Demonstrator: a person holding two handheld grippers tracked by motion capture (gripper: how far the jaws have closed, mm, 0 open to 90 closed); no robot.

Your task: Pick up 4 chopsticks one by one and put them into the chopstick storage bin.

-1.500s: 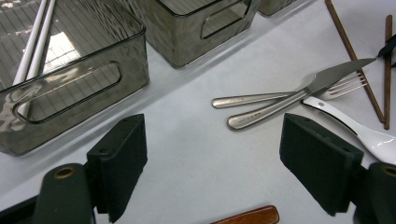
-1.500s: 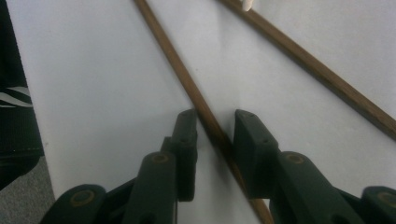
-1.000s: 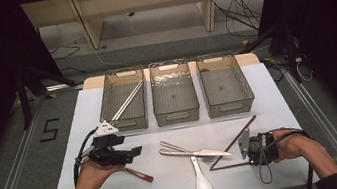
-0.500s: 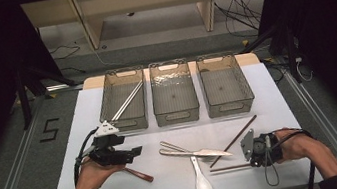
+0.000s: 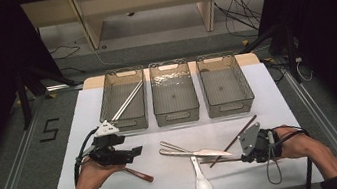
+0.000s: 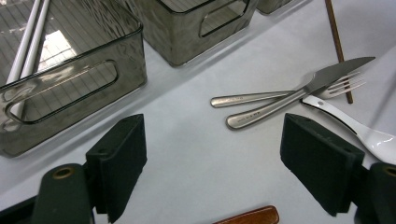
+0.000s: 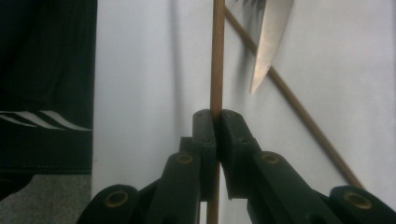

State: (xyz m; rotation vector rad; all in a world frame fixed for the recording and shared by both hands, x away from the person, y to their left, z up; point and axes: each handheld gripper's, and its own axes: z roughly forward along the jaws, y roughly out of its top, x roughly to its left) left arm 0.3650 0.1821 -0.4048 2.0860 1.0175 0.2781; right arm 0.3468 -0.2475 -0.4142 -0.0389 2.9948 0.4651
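My right gripper [image 5: 243, 156] [image 7: 217, 114] is shut on a thin brown chopstick [image 7: 217, 56], held a little above the white table near its front right. The stick points left toward the knife tip [image 7: 268, 42]. A second brown chopstick [image 5: 236, 139] [image 7: 299, 112] lies slanted on the table beside it. A knife [image 5: 200, 153] [image 6: 322, 79], a fork [image 5: 174, 146] [image 6: 261, 97] and a white spoon [image 5: 202, 183] [image 6: 369, 135] lie in the middle front. My left gripper [image 5: 135, 152] [image 6: 215, 154] rests at the front left, jaws open and empty.
Three clear bins stand in a row at the back: the left bin [image 5: 127, 123] [image 6: 70, 79] holds white chopsticks [image 5: 127, 102], beside it the middle bin [image 5: 177, 116] and the right bin [image 5: 229, 107]. A brown-handled utensil [image 5: 140, 175] [image 6: 247, 216] lies under my left gripper.
My right gripper has risen a little and shifted slightly left, lifting the brown chopstick off the table. The left hand has stayed still.
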